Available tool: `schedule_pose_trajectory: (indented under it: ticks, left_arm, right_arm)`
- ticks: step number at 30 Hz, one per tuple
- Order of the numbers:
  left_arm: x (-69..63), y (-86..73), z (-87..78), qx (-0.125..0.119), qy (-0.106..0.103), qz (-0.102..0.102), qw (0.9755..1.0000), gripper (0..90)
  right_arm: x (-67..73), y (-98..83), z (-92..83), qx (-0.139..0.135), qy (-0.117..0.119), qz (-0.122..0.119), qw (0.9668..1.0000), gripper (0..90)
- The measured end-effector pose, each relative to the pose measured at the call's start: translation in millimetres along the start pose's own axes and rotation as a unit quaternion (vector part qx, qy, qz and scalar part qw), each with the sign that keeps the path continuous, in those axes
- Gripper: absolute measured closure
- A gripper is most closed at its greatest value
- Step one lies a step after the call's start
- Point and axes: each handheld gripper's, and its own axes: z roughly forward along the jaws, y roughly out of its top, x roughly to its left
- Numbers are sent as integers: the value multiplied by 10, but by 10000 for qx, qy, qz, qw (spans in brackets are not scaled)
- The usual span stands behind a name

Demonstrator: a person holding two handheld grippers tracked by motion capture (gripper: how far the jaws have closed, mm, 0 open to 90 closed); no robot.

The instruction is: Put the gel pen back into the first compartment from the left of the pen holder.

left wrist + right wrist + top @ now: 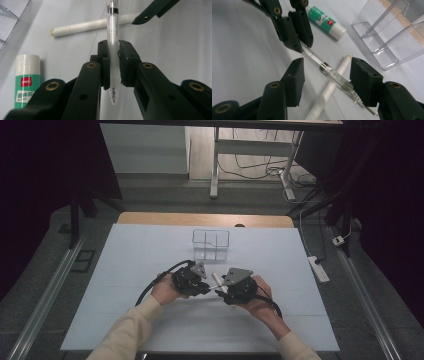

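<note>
Left tool (113,67) is clamped tight on a clear pen (112,35), gripped around its frosted lower barrel with the tip poking out below the pads. That pen is held up off the bench (150,255), pretty much in the middle between both hands, as seen from the high view. Right tool (325,82) is brought in around the other end of the pen, jaws apart with gaps on both sides, so nothing is being squeezed by it. The clear cap end with the silver ring sits between those pads, closer to the right-hand one.

Underneath, a white pen (329,87) is left lying flat on the bench, crossed by the clear one from above. A glue stick (325,22) with a green label is lying on its side just beyond the left tool. A clear plastic organizer (211,244) with compartments is stood a bit farther back on the bench, well apart from the hands.
</note>
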Motion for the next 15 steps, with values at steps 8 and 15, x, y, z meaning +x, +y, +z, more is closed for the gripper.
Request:
schedule_pose_trajectory:
  ticks: [8,15]
  left_arm:
    - [-30,18,-68,-152,-165,37,9997,798]
    - [-18,1,-136,-296,-323,62,9990,797]
  right_arm:
    - [54,-10,62,371,-194,-507,9978,546]
    - [88,-18,74,559,-92,-868,9946,656]
